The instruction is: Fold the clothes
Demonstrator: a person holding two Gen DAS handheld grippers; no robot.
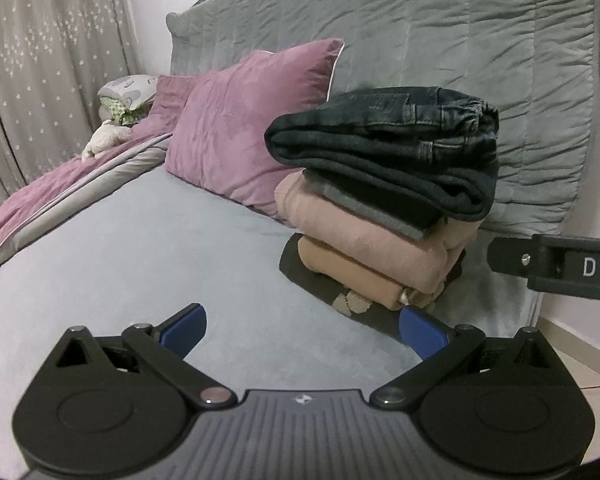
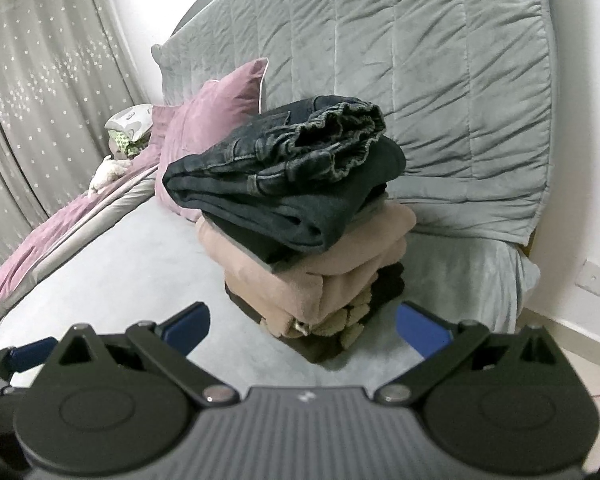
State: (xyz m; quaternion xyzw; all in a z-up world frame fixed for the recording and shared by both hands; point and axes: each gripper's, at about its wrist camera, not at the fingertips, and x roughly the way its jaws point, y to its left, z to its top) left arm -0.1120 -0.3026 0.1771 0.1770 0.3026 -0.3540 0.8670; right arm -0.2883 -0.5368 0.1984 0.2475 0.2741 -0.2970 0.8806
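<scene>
A stack of folded clothes stands on the grey bed [image 1: 140, 248] near the quilted headboard. Dark folded jeans [image 1: 384, 140] [image 2: 284, 176] lie on top. Under them sit a pink fleece garment [image 1: 364, 240] [image 2: 300, 276], a tan piece [image 1: 348, 276] and a dark brown one [image 1: 312, 276] at the bottom. My left gripper [image 1: 302, 330] is open and empty, low in front of the stack. My right gripper [image 2: 302, 330] is open and empty too, facing the stack's corner. In the left wrist view the right gripper's black body [image 1: 556, 266] shows at the right edge.
A purple pillow [image 1: 248, 128] [image 2: 212, 128] leans on the grey quilted headboard [image 1: 440, 32] left of the stack. A purple duvet [image 1: 60, 192] and soft toys [image 1: 120, 112] lie along the starred curtain [image 1: 40, 60]. White wall and pale floor [image 2: 580, 352] lie right of the bed.
</scene>
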